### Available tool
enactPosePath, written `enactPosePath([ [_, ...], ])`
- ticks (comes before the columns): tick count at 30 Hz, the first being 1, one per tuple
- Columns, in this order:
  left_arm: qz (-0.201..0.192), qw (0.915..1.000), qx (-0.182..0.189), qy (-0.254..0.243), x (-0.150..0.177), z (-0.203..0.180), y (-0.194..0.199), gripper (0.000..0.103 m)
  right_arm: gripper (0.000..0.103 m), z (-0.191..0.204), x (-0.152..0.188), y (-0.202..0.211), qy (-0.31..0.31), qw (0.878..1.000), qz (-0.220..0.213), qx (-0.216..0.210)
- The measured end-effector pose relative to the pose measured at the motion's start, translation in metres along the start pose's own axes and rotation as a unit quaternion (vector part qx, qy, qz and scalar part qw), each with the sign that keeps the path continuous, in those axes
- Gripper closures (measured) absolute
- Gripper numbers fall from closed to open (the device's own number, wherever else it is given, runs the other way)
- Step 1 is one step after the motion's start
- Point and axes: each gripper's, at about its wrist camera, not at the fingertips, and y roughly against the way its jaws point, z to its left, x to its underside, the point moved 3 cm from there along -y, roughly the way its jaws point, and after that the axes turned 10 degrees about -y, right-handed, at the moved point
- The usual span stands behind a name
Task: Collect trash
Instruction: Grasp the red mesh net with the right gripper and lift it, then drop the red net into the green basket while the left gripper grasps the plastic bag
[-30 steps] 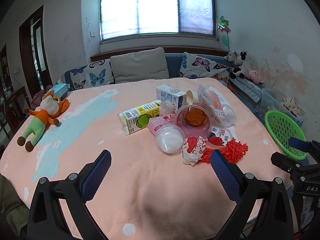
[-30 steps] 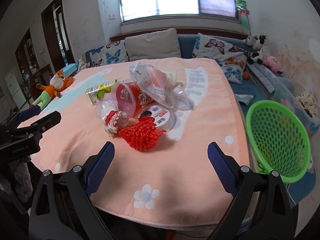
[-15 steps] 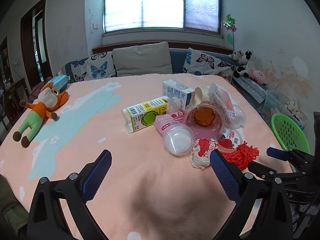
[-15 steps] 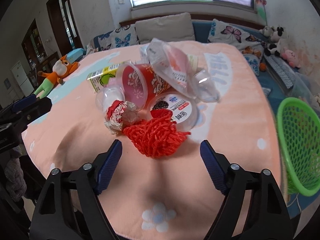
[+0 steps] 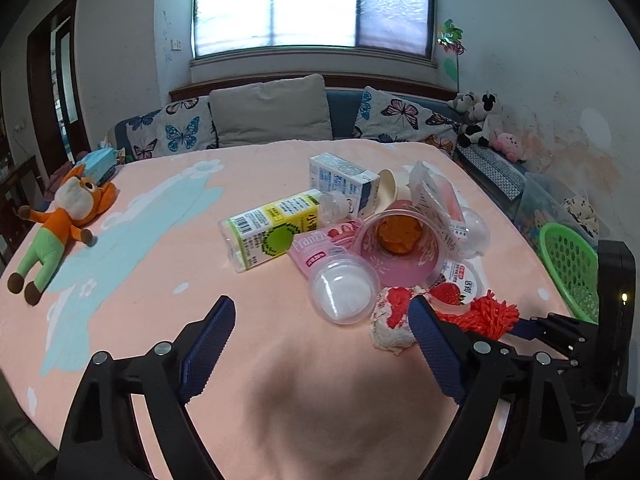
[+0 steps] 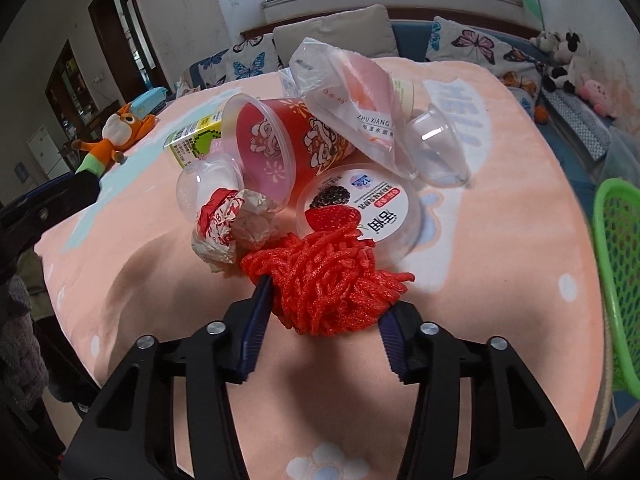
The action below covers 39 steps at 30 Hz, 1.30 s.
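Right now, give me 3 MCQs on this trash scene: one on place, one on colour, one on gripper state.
1. Where is the red foam net?
A. in the basket
B. between the right gripper fingers
C. beside the plush toy

2. What colour is the mesh basket?
A. green
B. blue
C. white

3. How is the left gripper?
A. shut on the bottle
B. shut on the paper wad
C. open, holding nothing

Key:
1 B, the blue fingers flank the net on both sides.
2 A, its mesh wall is bright green at the table's edge.
3 C, its fingers stand wide apart over bare cloth.
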Motion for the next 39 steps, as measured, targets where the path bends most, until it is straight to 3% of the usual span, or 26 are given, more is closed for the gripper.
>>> enactPosePath([
  [13,-0.01,0.9987,0.041,-0.03,-0.044,-0.04,-0.021,0.026,0.058,-0.026,-0.006,0.048,-0.002,0.999,-0.037,0.007],
  [15,-0.009,0.9983,0.045,-0.035,-0.052,-0.045,-0.027,0.031,0.058,-0.031,-0.008,0.055,-0.003,0.999,-0.044,0.012],
  [23,-0.008,0.9959,0.078,-0.046,-0.088,-0.063,-0.053,0.032,0.058,-0.071,-0.02,0.082,-0.029,0.996,-0.07,0.038],
  [34,0.055,0.991,0.106,-0.06,-0.112,-0.083,-0.115,0.034,0.058,-0.135,-0.033,0.103,-0.077,0.99,-0.094,0.079],
  [39,0.077,0.9883,0.122,-0.051,-0.111,-0.084,-0.13,0.044,0.058,-0.167,-0.034,0.109,-0.098,0.985,-0.099,0.102],
])
